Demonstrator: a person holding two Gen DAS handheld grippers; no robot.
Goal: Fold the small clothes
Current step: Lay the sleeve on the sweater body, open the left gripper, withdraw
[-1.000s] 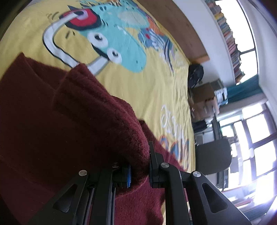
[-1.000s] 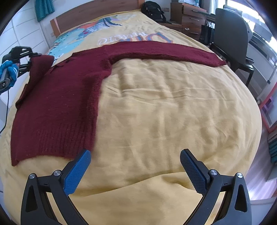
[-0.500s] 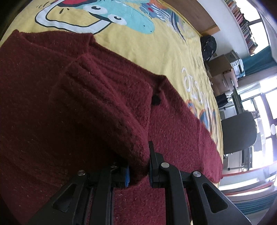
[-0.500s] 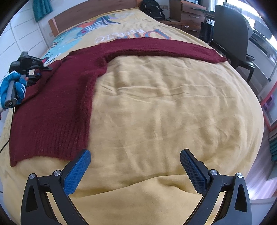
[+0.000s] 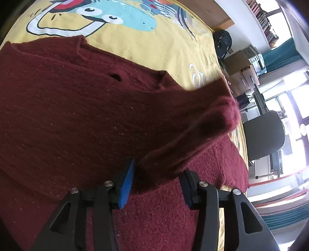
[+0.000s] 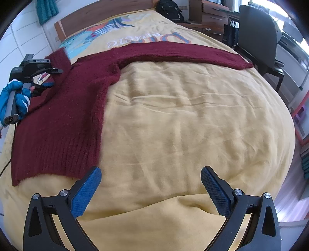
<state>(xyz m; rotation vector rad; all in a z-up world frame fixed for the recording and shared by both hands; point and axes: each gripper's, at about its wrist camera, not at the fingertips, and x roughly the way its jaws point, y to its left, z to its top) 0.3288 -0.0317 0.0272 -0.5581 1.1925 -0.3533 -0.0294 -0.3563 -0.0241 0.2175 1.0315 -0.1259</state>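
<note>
A dark red knitted sweater [image 6: 63, 108] lies flat on the yellow bedspread [image 6: 183, 125], one sleeve [image 6: 183, 52] stretched out to the right. My left gripper [image 5: 157, 179] is open over the sweater's body [image 5: 58, 115]; the other sleeve [image 5: 202, 119] lies folded across the body between its fingers, its cuff blurred. In the right wrist view the left gripper [image 6: 48, 81] sits at the sweater's left shoulder. My right gripper [image 6: 150, 185] is open and empty above bare bedspread near the foot of the bed, right of the sweater's hem.
The bedspread carries a cartoon print [image 5: 115, 17] near the wooden headboard [image 6: 100, 19]. A black backpack [image 6: 170, 9], drawers [image 6: 208, 17] and a dark office chair [image 6: 258, 38] stand beside the bed's right side.
My left gripper opened and let go of the sleeve, which now lies folded over the sweater's body. The right gripper stayed in place, open.
</note>
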